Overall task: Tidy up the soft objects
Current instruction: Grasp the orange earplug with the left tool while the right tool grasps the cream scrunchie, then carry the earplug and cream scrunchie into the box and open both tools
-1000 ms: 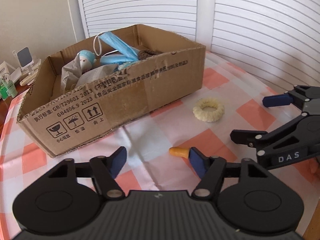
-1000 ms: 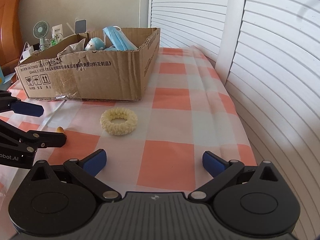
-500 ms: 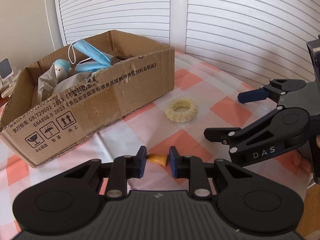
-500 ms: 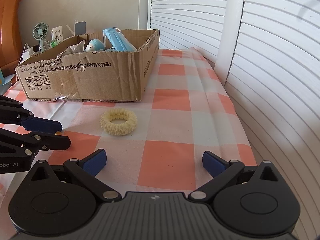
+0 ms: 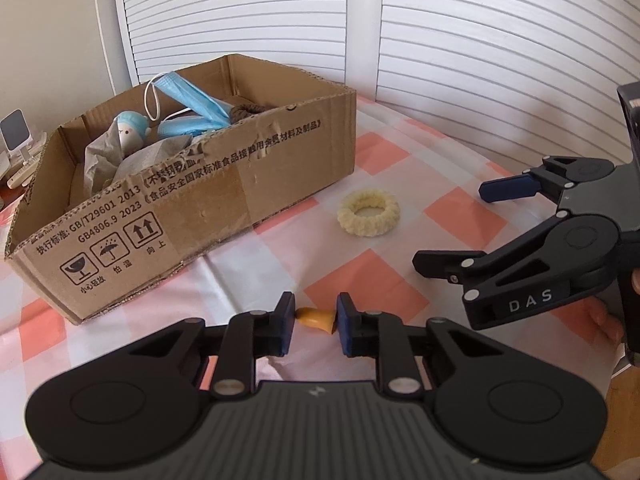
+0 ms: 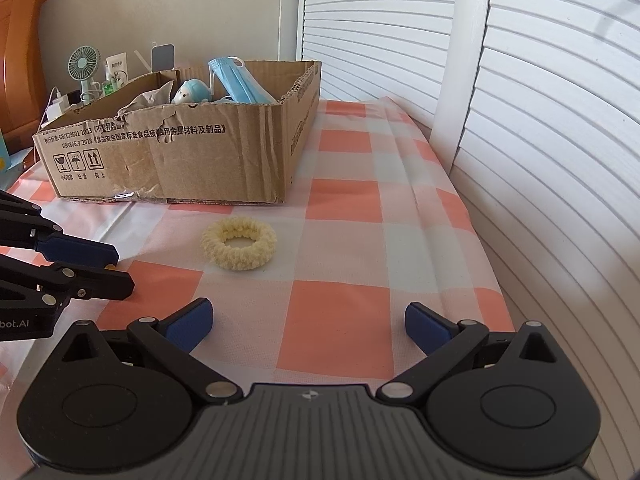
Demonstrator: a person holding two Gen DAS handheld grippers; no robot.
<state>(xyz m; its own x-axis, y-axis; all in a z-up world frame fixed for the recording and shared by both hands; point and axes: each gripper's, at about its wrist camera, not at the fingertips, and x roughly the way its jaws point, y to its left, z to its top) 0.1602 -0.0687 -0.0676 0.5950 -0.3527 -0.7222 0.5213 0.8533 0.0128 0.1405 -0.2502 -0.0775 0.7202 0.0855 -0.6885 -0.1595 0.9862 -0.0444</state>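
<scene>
Orange and small, the soft piece [image 5: 316, 319] sits pinched between the left gripper [image 5: 314, 320] fingers, which are nearly closed and touch it on both sides; it is in front of the box [image 5: 224, 200], just off its near wall. Whether it is clear of the bench [image 6: 340, 320] cannot be told. The grip looks shallow, right at the fingertips, so the sensible way, as I judge it, is to hold the squeeze steady, lift straight up, clear the box's near wall with room to spare, and let go only once over the inside.

The right gripper [image 6: 308, 322] has its fingers spread wide and holds nothing; it hangs to the right of the box, with the cream ring [image 6: 239, 249] lying on the checked cloth between it and the box, near the box's front corner.

The box is cardboard, open-topped, its rim torn. Inside lie a blue mask [image 5: 192, 100], a small blue-hatted doll [image 5: 130, 130], crumpled grey paper [image 5: 100, 160] and something dark and knitted [image 5: 244, 111] near the far wall.
</scene>
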